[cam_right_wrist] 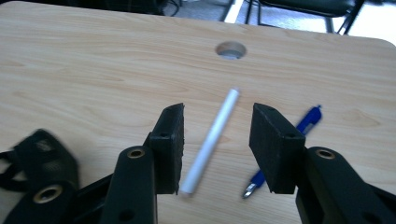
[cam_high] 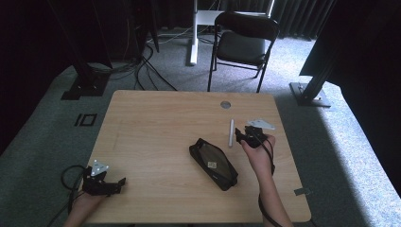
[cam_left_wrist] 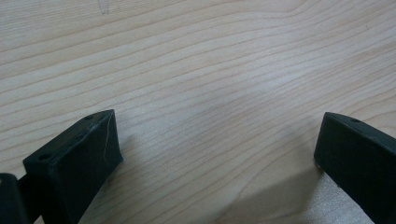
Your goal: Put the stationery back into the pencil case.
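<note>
- Your table (cam_high: 156, 127) carries a black pencil case (cam_high: 213, 163) near its middle.
- Your left hand-held gripper (cam_high: 113, 185) rests at the near left, jaws wide apart over bare wood.
- Your right hand-held gripper (cam_right_wrist: 215, 149) stands open around the white pen (cam_right_wrist: 211, 142), right of the case; no pad touches it.
- Close off-centre and the pen may roll away.
- The blue pen (cam_right_wrist: 299, 130) is half hidden behind one jaw, so you could snag it.

A light wooden table (cam_high: 156, 123) with a round cable hole (cam_high: 225, 104) stands on grey carpet (cam_high: 331, 142), and behind it, far from the tongs, are a black folding chair (cam_high: 243, 42), dark curtains (cam_high: 302, 16) and floor cables (cam_high: 142, 71).
</note>
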`<action>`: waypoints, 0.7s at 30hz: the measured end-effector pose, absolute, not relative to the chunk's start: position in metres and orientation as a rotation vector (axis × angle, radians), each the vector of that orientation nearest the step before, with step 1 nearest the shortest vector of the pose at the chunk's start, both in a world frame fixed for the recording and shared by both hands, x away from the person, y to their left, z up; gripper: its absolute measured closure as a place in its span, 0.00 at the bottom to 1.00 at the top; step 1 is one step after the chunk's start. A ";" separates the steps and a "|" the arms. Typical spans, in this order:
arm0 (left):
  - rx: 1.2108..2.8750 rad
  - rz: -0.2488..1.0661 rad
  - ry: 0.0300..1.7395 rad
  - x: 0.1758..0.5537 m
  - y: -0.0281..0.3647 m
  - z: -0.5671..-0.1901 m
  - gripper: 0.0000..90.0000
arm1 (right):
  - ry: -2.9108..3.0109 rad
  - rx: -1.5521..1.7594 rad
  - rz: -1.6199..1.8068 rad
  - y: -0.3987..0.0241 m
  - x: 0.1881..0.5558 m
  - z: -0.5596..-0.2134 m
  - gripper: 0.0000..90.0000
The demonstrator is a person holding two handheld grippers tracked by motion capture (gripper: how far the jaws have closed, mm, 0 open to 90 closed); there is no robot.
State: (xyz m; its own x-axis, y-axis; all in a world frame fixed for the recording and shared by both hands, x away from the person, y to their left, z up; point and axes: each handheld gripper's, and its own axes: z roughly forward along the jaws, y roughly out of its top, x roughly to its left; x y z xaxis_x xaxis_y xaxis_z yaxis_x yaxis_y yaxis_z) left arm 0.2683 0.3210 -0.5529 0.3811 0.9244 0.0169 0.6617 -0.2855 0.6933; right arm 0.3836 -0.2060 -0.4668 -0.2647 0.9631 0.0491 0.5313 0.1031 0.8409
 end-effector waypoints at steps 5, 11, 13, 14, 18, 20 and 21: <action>2.044 0.567 1.358 0.268 0.321 -0.553 0.01 | 1.833 1.497 1.010 -0.217 0.395 -0.480 0.59; 2.044 0.567 1.358 0.268 0.321 -0.553 0.01 | 1.755 1.586 0.980 -0.231 0.406 -0.494 0.59; 2.044 0.567 1.358 0.268 0.321 -0.553 0.01 | 1.744 1.607 0.966 -0.234 0.410 -0.497 0.59; 2.044 0.567 1.358 0.268 0.321 -0.553 0.01 | 1.738 1.618 0.962 -0.235 0.411 -0.498 0.59; 2.044 0.567 1.359 0.268 0.321 -0.553 0.01 | 1.722 1.655 0.939 -0.239 0.417 -0.504 0.59; 2.044 0.567 1.358 0.268 0.321 -0.553 0.01 | 1.708 1.675 0.934 -0.240 0.420 -0.507 0.59; 2.044 0.567 1.358 0.268 0.321 -0.553 0.01 | 1.704 1.682 0.933 -0.241 0.422 -0.509 0.60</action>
